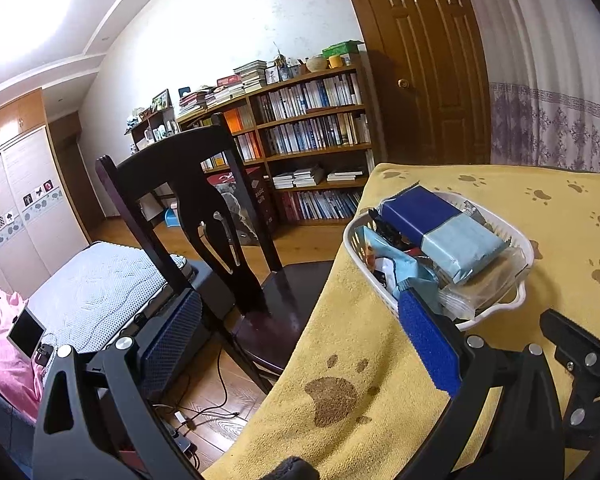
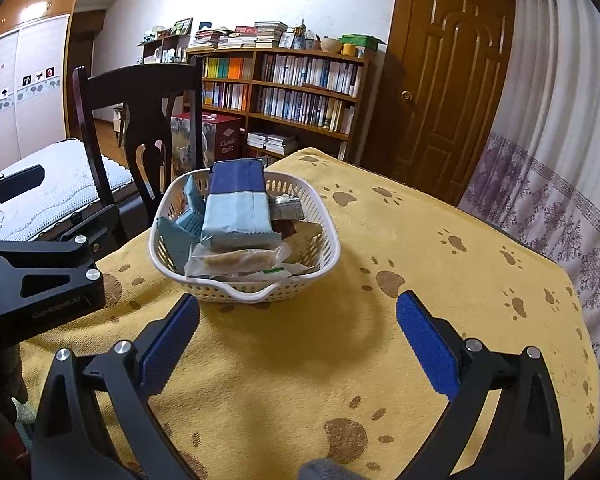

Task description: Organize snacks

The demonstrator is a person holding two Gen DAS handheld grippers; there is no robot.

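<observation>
White slotted basket [image 2: 320,216] sits heaped with snacks on the yellow paw-print cloth [image 2: 440,248], a blue two-tone packet [image 2: 238,204] on top, its long axis running away from the right gripper [image 2: 296,334], whose jaws are spread and empty. Left gripper [image 1: 300,334] is also spread wide, one pad [image 1: 428,340] beside the basket's rim. A dark chair [image 2: 140,120] stands just behind.

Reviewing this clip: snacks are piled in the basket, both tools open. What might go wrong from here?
1. The white basket sits near the table's corner by the chair; a nudge might push it off.
2. The blue packet lies on top of the heap, above the rim, and may slide out.
3. The left tool is close to the basket rim and may bump it.
</observation>
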